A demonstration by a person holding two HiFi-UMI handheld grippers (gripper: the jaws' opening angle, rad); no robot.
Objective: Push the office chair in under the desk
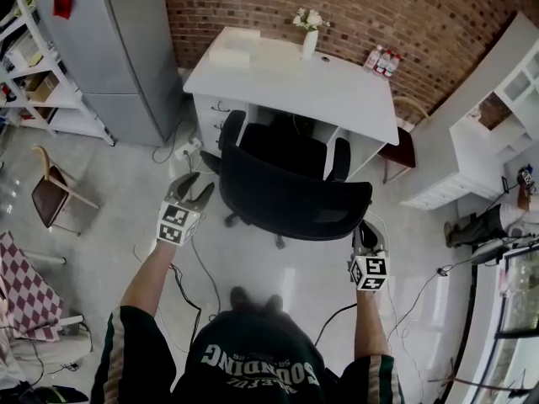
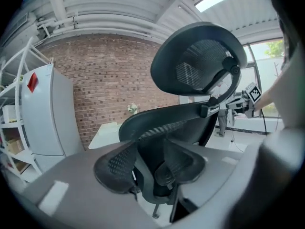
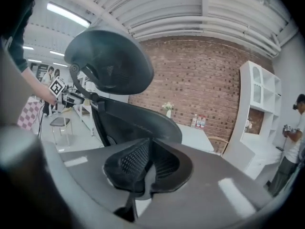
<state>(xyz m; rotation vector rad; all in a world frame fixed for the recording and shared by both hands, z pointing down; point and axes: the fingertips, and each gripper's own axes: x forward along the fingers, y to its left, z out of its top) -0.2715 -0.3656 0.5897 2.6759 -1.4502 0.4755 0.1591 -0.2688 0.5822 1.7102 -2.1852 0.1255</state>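
The black mesh office chair (image 1: 286, 192) stands in front of the white desk (image 1: 337, 91), its seat partly under the desktop and its backrest toward me. My left gripper (image 1: 192, 190) is open just left of the backrest's edge and not touching it. In the left gripper view its pads (image 2: 116, 168) stand apart, with the chair (image 2: 190, 123) beyond them. My right gripper (image 1: 365, 232) sits at the backrest's right edge. In its own view the right gripper (image 3: 148, 163) has its tips together with nothing seen between them, and the chair (image 3: 128, 123) rises just ahead.
A grey fridge (image 1: 118, 49) and white shelves (image 1: 34, 74) stand left of the desk. A wooden chair (image 1: 55, 192) is at the left and a white cabinet (image 1: 472, 158) at the right. A vase (image 1: 309, 32) and bottles (image 1: 383, 60) sit on the desk. Cables (image 1: 202, 276) trail on the floor.
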